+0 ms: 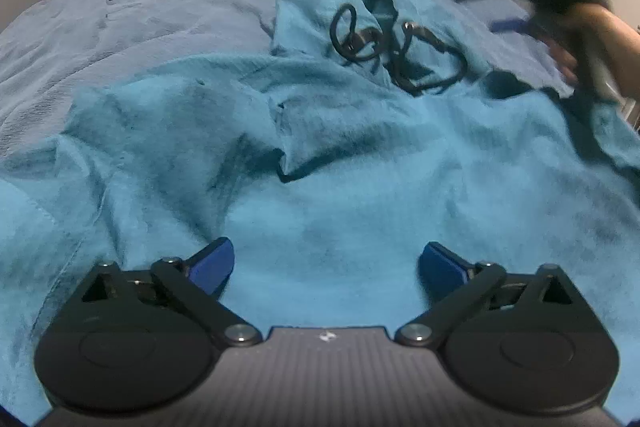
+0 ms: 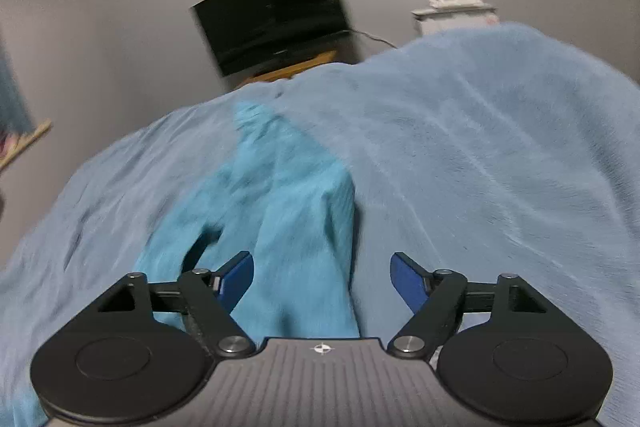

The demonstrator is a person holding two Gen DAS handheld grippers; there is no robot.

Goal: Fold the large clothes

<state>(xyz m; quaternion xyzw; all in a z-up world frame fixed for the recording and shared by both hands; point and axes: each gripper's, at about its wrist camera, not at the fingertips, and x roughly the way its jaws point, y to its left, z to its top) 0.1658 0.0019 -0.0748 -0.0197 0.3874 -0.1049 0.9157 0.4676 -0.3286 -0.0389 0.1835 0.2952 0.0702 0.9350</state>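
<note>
The garment (image 1: 360, 163) is a large teal, fleecy piece, unfolded and rumpled, spread wide over the blanket (image 1: 140, 11). Creases run across its near half, and a flap with a dark edge lies turned over near its middle. Black drawcords (image 1: 400, 47) curl in loops on its far part. One narrow section (image 2: 280, 219) stretches away across the blanket toward its far edge.

From my remote station: a bed (image 1: 120, 27) under a grey-blue fleece blanket (image 2: 480, 147), a rumpled turquoise garment (image 1: 340, 187) spread across it, black cords (image 1: 400, 51) coiled on the garment's far end.
</note>
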